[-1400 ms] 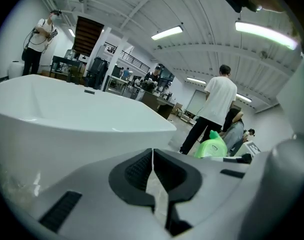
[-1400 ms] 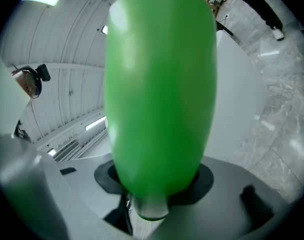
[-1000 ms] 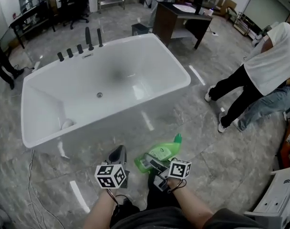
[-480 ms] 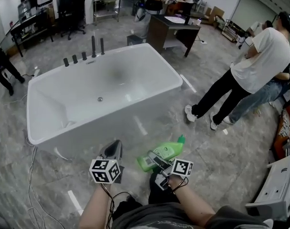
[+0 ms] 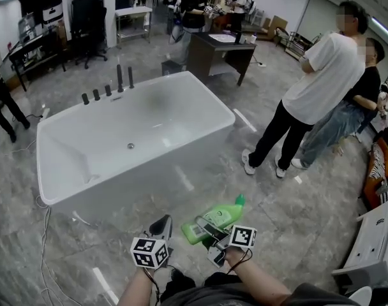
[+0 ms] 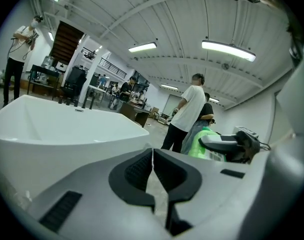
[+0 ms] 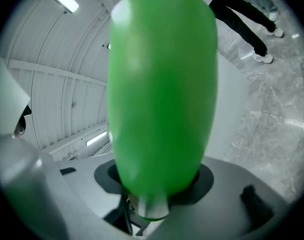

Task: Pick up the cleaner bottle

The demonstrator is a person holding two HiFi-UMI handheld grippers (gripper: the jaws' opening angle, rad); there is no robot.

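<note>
The green cleaner bottle [image 5: 217,217] is off the grey floor, lying slanted with its cap pointing up and right, and my right gripper [image 5: 211,229] is shut on its lower end. In the right gripper view the bottle [image 7: 162,84] fills the middle, wedged between the jaws of that gripper [image 7: 158,180]. My left gripper [image 5: 161,225] hangs just left of the bottle, apart from it. Its jaws [image 6: 152,160] meet with nothing between them. From the left gripper view the bottle [image 6: 201,144] shows at the right.
A large white bathtub [image 5: 60,190] stands ahead on the marble floor, with dark taps [image 5: 117,81] on its far rim. Two people [image 5: 309,101] stand at the right. A dark desk [image 5: 213,53] is behind the tub, a cable [image 5: 44,234] lies at the left, and a white unit [image 5: 373,254] is at the lower right.
Both grippers have risen together, the bottle staying in the right one. The head view has lifted, so more of the room and the people at the right shows.
</note>
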